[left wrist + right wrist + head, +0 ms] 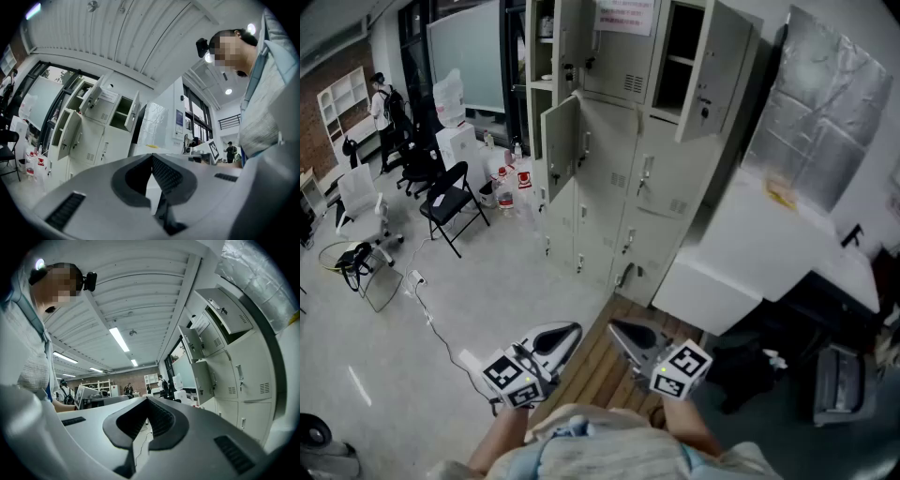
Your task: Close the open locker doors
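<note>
My left claw point(567, 336) and right claw point(621, 333), both closed and empty, sit well short of the open locker doors point(561, 145) straight ahead.

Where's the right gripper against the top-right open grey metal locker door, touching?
Apart. Head view: right gripper sits near the person, floor separating it from that open grey metal locker door.

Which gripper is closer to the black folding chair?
Left. The folding chair stands ahead, off to the left. The left gripper is on that side; the right gripper is just beside it, farther over.
</note>
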Action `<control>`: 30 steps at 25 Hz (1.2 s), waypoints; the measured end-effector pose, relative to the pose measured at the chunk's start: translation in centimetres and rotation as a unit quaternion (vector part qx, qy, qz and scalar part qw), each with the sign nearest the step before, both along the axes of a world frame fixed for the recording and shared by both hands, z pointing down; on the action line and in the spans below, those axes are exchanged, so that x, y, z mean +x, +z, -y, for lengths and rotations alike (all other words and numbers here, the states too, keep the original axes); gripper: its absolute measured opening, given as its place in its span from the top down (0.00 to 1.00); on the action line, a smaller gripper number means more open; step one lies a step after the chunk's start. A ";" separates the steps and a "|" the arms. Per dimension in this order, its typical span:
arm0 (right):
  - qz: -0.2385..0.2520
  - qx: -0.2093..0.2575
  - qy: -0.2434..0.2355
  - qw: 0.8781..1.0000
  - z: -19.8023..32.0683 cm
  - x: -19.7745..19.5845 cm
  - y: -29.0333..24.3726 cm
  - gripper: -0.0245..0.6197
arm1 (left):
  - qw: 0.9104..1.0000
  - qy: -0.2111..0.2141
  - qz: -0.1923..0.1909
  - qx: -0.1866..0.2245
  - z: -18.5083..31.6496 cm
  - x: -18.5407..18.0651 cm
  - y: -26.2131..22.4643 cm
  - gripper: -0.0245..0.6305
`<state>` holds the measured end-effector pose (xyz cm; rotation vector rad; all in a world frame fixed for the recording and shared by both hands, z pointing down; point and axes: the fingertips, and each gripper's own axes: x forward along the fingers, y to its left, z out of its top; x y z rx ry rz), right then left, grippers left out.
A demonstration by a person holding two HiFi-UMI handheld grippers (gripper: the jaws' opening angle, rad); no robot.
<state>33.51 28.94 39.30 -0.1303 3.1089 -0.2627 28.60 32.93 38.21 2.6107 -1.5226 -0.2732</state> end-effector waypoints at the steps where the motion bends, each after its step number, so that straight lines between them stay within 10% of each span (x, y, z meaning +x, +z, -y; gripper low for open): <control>1: 0.001 -0.001 0.001 1.000 0.0 -0.1 0.0 0.96 | 1.000 0.000 -0.001 0.000 -0.1 -0.1 0.0 0.96; 30: 0.035 -0.029 0.019 0.999 -1.9 -6.2 0.5 0.96 | 0.999 0.041 -0.009 -0.017 -0.7 -6.5 1.5 0.96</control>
